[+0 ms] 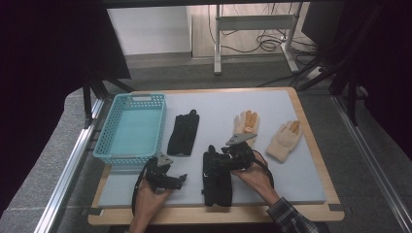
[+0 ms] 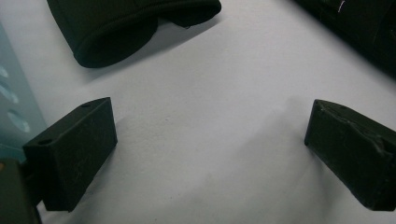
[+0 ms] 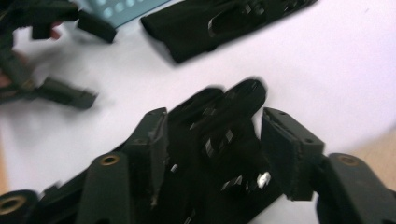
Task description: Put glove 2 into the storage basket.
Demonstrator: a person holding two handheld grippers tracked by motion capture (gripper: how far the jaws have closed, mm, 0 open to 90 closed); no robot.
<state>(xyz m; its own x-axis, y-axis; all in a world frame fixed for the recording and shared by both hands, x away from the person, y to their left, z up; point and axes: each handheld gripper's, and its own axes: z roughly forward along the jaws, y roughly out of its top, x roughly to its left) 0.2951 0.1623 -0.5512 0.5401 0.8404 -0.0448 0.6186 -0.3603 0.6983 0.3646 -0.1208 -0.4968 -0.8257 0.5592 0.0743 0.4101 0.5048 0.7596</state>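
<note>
Near the bench's (image 1: 311, 160) front edge, the right gripper (image 3: 212, 140) straddled a black glove (image 1: 217, 179) with jaws apart, while the left gripper (image 2: 210, 154) hovered wide open and empty over bare bench.

A matt black cloth glove (image 1: 216, 177) is lying at lower centre on the smooth pale tabletop (image 1: 291, 170), whose wooden edge (image 1: 311, 127) is showing; the basket (image 1: 130, 127) at upper left is looking like glossy perforated plastic.

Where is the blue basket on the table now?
In the high view, the blue basket stands at the table's far left, just left of a black glove and beyond the left gripper.
</note>
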